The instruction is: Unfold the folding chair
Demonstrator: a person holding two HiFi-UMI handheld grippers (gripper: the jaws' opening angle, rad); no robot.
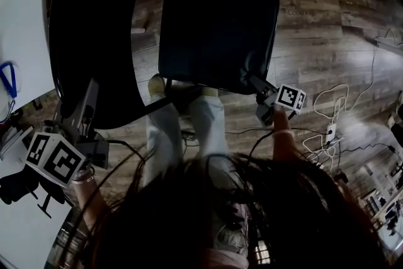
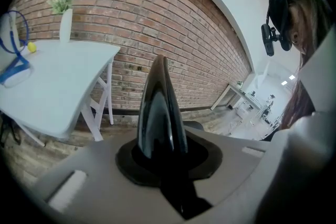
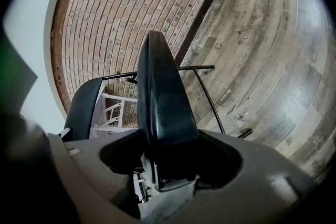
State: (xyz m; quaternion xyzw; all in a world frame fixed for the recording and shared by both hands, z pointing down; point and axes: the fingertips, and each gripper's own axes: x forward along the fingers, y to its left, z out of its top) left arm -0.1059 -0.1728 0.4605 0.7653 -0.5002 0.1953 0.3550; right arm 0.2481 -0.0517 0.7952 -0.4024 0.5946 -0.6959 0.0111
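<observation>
Opening out the folding chair (image 1: pixel 189 22), seat nearly down.

Beside the white table (image 1: pixel 22 22), my left fingers (image 1: pixel 88 101) were clamped on the rim of the backrest (image 1: pixel 94 28), steadying the chair upright on the wood plank floor (image 1: pixel 327 28). The seat (image 1: pixel 220 34) lay close to level, so I judged the unfolding almost done. My right fingers (image 1: pixel 259 85) were opening, the seat's near corner filling the gap between them. Next called for a last press down until the frame seated. Cables (image 1: pixel 327 97) trailed at right, and a brick wall (image 2: pixel 157 23) stood beyond.

Your grey-brown wood-plank floor (image 1: pixel 327 16) bears the black folding chair (image 1: pixel 217 28), loose white cables (image 1: pixel 334 97) at your right, and a white table (image 1: pixel 19 22) at your left.
</observation>
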